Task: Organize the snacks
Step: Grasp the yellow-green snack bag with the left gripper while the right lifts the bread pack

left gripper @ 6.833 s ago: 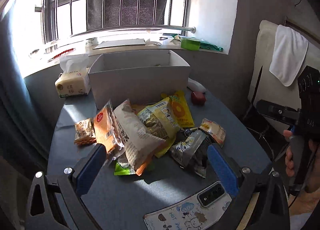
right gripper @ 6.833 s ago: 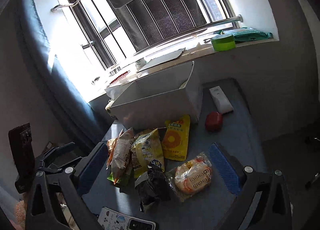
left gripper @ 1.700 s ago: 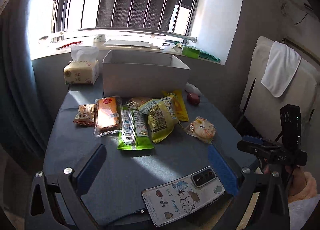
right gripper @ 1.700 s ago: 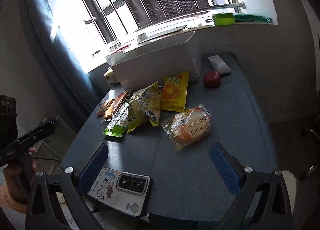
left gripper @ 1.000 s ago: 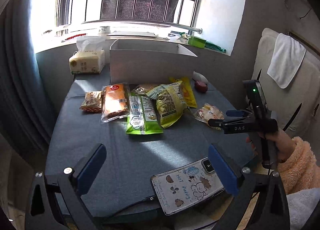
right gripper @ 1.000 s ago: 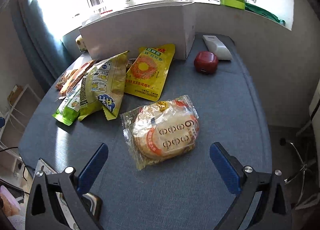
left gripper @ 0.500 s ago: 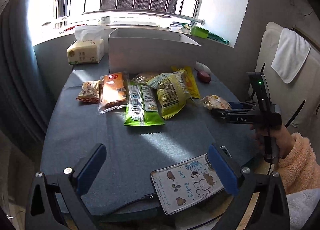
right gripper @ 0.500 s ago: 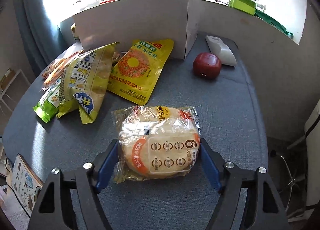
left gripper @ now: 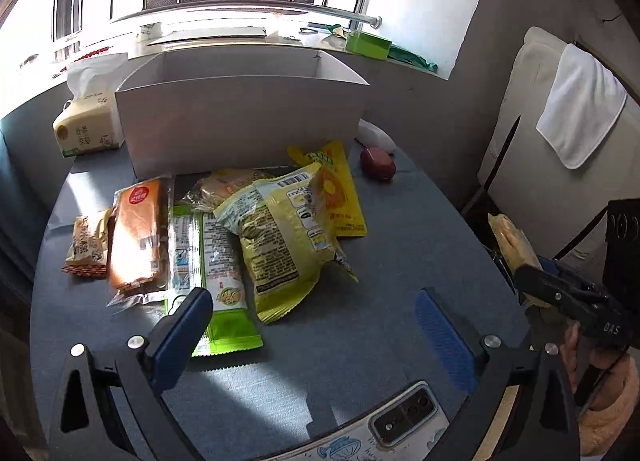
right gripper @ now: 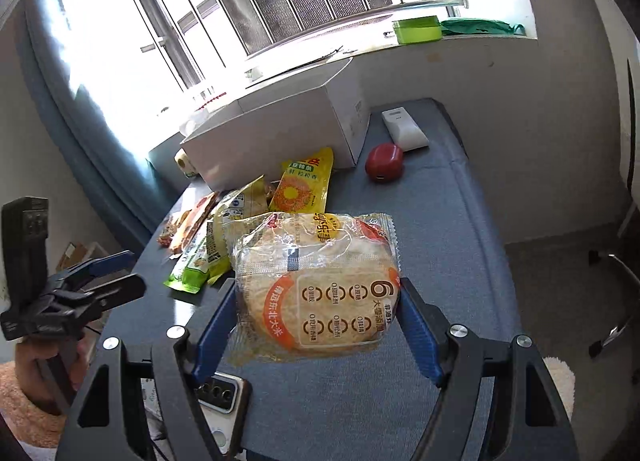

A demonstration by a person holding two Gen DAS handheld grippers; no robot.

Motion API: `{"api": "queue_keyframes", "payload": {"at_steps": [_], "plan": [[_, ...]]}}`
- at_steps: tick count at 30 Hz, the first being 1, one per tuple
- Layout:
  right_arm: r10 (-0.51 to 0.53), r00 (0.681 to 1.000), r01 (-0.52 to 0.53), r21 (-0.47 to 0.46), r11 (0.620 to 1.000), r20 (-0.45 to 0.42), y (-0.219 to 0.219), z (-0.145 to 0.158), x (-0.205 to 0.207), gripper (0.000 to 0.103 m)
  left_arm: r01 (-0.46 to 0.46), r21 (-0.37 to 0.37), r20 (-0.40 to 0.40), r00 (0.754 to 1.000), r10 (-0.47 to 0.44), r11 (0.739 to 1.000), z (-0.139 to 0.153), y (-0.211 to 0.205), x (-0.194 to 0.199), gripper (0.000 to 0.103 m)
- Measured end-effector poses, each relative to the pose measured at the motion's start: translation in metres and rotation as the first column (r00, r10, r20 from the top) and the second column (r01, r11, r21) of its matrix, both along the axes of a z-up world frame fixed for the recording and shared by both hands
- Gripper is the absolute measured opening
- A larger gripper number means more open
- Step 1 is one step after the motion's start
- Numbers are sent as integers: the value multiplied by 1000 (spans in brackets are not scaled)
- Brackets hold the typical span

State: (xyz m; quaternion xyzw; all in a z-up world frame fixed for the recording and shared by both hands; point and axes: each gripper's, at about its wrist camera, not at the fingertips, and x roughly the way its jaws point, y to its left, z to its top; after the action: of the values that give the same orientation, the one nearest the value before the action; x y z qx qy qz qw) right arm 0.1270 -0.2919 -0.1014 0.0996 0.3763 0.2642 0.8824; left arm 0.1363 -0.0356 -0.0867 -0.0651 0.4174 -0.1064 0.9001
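Observation:
My right gripper (right gripper: pixel 316 313) is shut on a clear-wrapped rice cracker pack (right gripper: pixel 316 285) and holds it above the blue table; the pack also shows edge-on in the left wrist view (left gripper: pixel 514 245). My left gripper (left gripper: pixel 316 325) is open and empty above the table's near side. Several snack packs lie in a row before it: a yellow-green bag (left gripper: pixel 280 237), a green pack (left gripper: pixel 208 261), an orange bread pack (left gripper: pixel 136 233), a small brown pack (left gripper: pixel 88 241) and a yellow pouch (left gripper: pixel 340 189). An open white box (left gripper: pixel 240 129) stands behind them.
A phone (left gripper: pixel 400 425) lies at the table's near edge. A red round case (left gripper: pixel 378 163) and a white device (right gripper: pixel 404 127) lie right of the box. A tissue pack (left gripper: pixel 90 129) stands left of it. A chair with a white towel (left gripper: pixel 576 101) stands at the right.
My right gripper has lifted the rice cracker pack off the table and drawn back. My left gripper has moved closer to the row of snacks.

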Motion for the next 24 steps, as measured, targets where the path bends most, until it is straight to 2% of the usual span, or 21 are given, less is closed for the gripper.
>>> {"api": "queue_keyframes", "payload": {"at_steps": [7, 12, 15, 17, 19, 24], "plan": [[-38, 999, 38, 43, 998, 9, -11, 5, -10, 80, -77, 118, -95, 992, 89, 990, -26, -18, 71, 103], [-31, 999, 31, 26, 999, 11, -9, 4, -13, 80, -74, 215, -125, 987, 102, 974, -47, -29, 89, 102], [-19, 1000, 19, 23, 1000, -2, -7, -1, -10, 80, -38, 201, -123, 990, 63, 979, -53, -31, 91, 88], [-15, 1000, 15, 20, 1000, -8, -5, -4, -10, 80, -14, 159, -116, 993, 33, 987, -51, -29, 87, 65], [-10, 1000, 10, 22, 1000, -9, -4, -5, -10, 80, -18, 167, -75, 997, 31, 986, -43, -25, 78, 56], [1, 1000, -1, 27, 1000, -13, 0, -7, -10, 80, 12, 120, -17, 1000, -10, 993, -23, -15, 55, 52]]}}
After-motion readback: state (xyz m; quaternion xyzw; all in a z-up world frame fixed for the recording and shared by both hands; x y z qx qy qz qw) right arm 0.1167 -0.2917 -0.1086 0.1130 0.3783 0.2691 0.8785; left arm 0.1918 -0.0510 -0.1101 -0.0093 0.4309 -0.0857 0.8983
